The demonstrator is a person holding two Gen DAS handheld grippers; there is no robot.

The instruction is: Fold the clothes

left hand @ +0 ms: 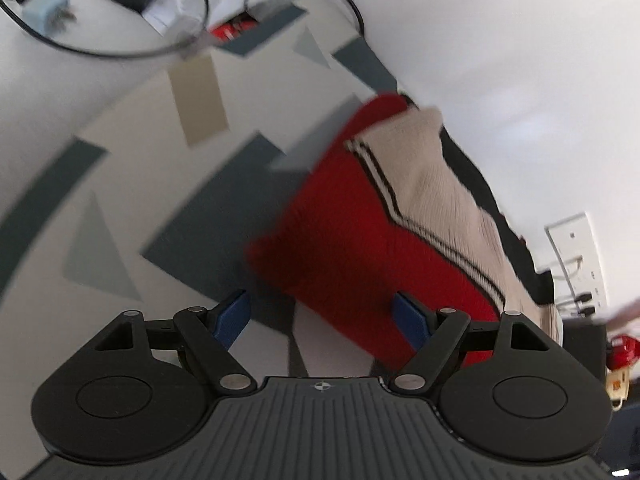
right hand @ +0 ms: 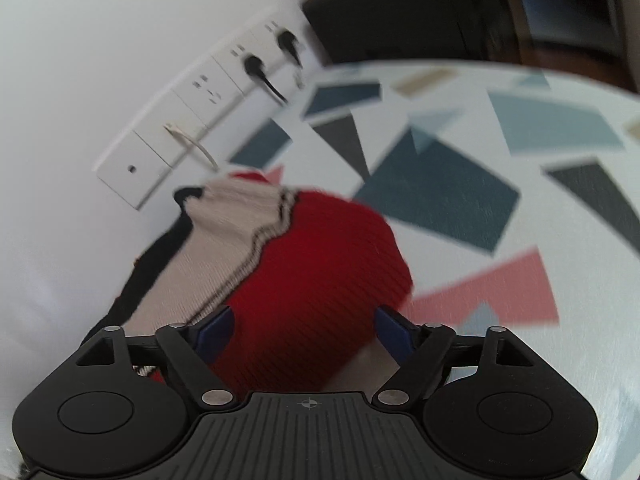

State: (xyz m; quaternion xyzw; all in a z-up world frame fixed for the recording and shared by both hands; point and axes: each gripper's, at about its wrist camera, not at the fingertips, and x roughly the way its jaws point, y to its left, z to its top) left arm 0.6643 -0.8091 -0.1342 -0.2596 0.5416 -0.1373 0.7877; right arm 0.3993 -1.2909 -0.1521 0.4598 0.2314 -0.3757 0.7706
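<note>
A folded knit sweater [left hand: 352,248], red and beige with black stripes and a black edge, lies on a patterned tablecloth [left hand: 132,160] against a white wall. In the left wrist view my left gripper [left hand: 322,318] stands open, its blue pads wide apart above the sweater's red corner, nothing pressed between them. The right wrist view shows the same sweater [right hand: 312,264] from the other end. My right gripper [right hand: 304,330] is open over its red part, with its blue pads clear of the cloth. Both views are blurred.
A white socket strip [right hand: 192,120] with black plugs runs along the wall behind the sweater. Black cables [left hand: 132,48] and a small blue-grey adapter [left hand: 46,12] lie at the far end of the table. A dark chair or box [right hand: 392,12] stands beyond the table's edge.
</note>
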